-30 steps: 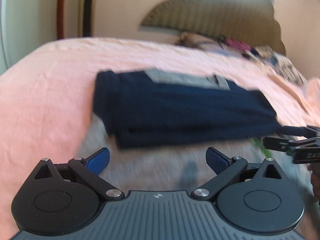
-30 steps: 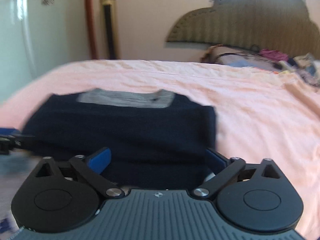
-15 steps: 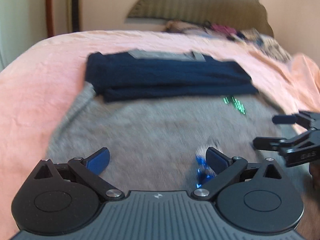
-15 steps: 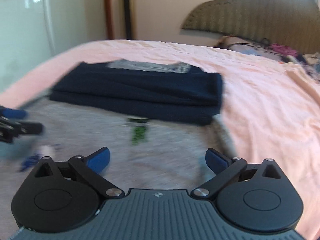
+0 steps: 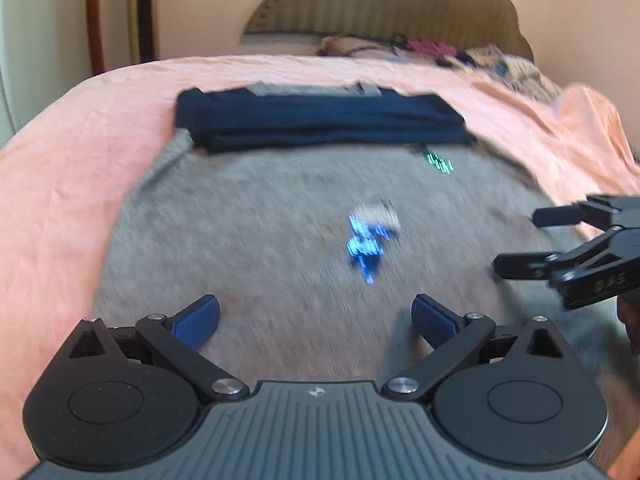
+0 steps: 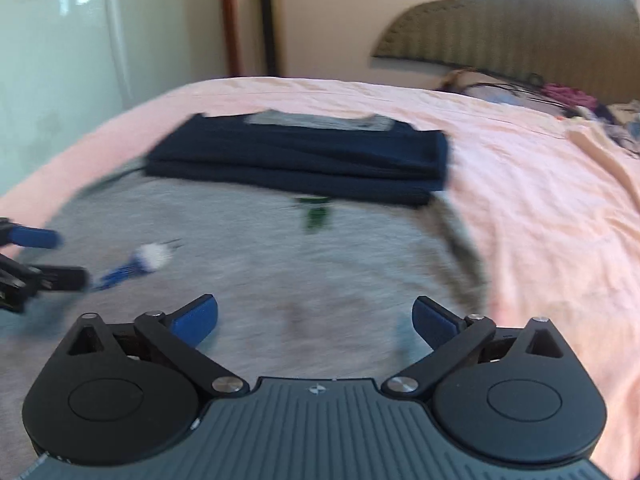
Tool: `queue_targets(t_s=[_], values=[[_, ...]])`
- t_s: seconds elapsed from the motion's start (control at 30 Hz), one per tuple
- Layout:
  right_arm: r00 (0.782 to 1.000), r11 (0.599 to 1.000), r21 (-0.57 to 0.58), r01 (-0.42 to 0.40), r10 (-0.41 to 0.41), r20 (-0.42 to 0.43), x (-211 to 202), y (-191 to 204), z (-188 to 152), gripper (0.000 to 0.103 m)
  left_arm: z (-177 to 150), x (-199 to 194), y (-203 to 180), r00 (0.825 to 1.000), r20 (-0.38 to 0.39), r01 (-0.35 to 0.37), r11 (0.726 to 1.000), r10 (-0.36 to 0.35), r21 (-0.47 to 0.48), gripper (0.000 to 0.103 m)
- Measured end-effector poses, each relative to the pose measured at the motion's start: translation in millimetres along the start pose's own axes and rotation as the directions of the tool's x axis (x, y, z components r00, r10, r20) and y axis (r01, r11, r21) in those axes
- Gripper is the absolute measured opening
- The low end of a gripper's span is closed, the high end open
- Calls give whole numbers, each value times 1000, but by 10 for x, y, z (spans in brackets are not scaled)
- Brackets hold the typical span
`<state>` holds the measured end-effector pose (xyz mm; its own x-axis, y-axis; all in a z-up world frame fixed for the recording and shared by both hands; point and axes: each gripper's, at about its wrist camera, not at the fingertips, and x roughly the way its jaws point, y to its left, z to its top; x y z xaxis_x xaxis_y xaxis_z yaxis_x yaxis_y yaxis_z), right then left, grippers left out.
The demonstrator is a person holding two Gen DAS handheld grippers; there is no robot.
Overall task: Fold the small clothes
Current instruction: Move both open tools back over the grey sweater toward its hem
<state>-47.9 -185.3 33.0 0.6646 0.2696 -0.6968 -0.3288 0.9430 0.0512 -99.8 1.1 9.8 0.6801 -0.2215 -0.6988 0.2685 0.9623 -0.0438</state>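
While the pink bed [image 5: 72,184] carries everything, the scene runs from its bare left side to a grey garment [image 5: 256,248] spread flat in the middle, with a folded navy garment [image 5: 320,124] lying across the grey one's far edge, touching it.

The left gripper [image 5: 316,320] hangs low over the near part of the grey cloth, its blue-padded fingers [image 5: 196,320] wide apart and holding nothing. Further right, the right gripper [image 6: 314,320] is over the same cloth near its right edge, fingers likewise spread and empty. A small blue-and-white print sits mid-cloth, and a green mark lies near the navy stack; both are too blurred to read.

Risks, as I judge them: if the fingers close on only the top layer, the grey garment would lift unevenly and the fold would come out skewed. Because the navy piece rests on the grey one's far edge, pulling the grey cloth toward the near side could drag the folded stack and undo it. A pinch that also catches the bedsheet would tug the whole surface.

Count: two garments in the work area, one folded and one still flat; two grippers; one bed. A heap of mixed items lies at the headboard [image 6: 520,32], too indistinct to count.
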Motion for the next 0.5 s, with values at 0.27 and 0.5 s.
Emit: queue_targets(t_s=[0.27, 0.5], values=[[998, 998, 7, 69, -69, 11, -121, -177, -257, 103, -76, -112, 2, 998, 3, -62, 997, 62, 50, 103], [999, 999, -45, 31, -30, 24, -297, 190, -477, 103, -331, -294, -35, 996, 14, -84, 996, 83, 22, 103]])
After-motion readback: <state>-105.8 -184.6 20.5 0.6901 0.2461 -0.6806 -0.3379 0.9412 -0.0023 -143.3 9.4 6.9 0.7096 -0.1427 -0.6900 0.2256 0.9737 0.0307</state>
